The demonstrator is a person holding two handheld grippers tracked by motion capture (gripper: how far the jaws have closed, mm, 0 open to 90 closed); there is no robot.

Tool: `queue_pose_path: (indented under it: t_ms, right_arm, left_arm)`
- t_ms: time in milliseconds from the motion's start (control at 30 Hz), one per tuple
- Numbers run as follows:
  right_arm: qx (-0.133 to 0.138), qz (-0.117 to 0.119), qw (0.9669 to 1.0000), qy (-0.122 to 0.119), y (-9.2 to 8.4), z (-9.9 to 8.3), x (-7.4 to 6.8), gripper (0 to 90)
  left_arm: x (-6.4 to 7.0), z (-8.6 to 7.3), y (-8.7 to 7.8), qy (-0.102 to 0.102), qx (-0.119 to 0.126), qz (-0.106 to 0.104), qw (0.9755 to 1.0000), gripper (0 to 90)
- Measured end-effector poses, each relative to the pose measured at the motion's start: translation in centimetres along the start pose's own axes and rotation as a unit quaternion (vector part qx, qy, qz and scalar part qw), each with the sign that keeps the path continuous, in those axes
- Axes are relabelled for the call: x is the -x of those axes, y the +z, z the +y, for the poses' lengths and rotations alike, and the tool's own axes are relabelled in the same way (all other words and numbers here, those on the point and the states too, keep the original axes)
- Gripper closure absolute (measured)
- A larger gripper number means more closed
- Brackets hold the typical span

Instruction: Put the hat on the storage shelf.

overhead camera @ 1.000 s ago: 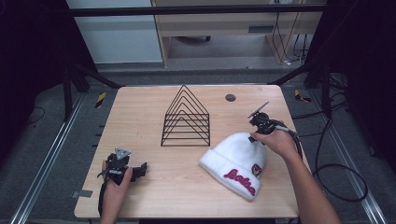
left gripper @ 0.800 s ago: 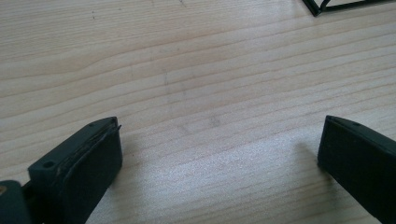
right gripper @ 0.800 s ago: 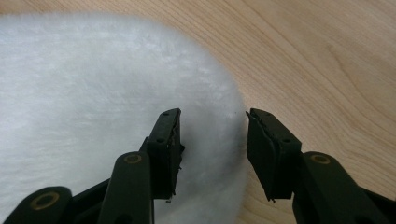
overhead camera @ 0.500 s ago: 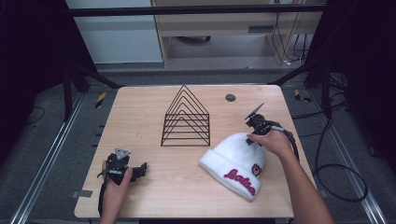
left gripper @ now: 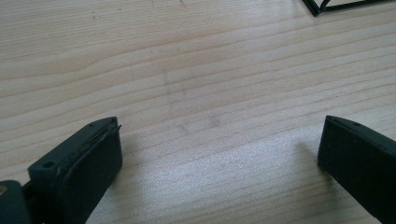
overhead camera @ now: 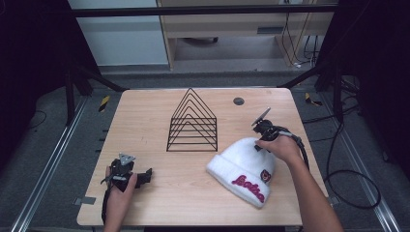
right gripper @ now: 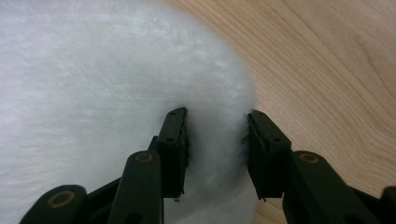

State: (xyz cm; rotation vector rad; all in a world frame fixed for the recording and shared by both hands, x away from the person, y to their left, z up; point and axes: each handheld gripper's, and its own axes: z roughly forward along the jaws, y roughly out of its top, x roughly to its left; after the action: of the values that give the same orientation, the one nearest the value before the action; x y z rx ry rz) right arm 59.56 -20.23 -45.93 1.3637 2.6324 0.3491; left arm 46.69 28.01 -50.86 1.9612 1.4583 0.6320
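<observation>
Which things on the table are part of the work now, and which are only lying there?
In use:
- white beanie, its top edge pinched
- right gripper, jaws just closing on the beanie's fabric

Lying about:
- black wire rack
- small dark disc
- left gripper, open over bare table

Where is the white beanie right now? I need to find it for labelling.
In the high view, the white beanie lies near the table's front right, beside the wire rack, with the right gripper pinching its top.

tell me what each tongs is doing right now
left tongs: open, nothing between them, over bare table.
right tongs: have just been closing, pinching the white beanie.
</observation>
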Motion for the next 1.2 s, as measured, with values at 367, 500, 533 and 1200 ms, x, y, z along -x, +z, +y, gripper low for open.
queue_pose_path:
  t_ms: [367, 500, 533, 1200]
  right_arm:
    - [-0.001, 0.0, 1.0, -0.007, 0.2, -0.1, -0.1, 70.4]
    - [0.009, 0.004, 0.9999, -0.005, 0.3, -0.4, 0.0, 75.2]
    - [0.009, 0.006, 0.9999, -0.002, 0.3, -0.5, 0.0, 76.4]
    - [0.043, -0.002, 0.9989, -0.019, -1.4, -1.1, -0.5, 84.4]
  left_arm:
    - [0.0, 0.0, 0.0, 0.0, 0.0, 0.0, 1.0, 0.0]
    - [0.0, 0.0, 0.0, 0.0, 0.0, 0.0, 1.0, 0.0]
    - [0.0, 0.0, 0.0, 0.0, 0.0, 0.0, 1.0, 0.0]
    - [0.0, 0.0, 0.0, -0.001, 0.0, 0.0, 1.0, 0.0]
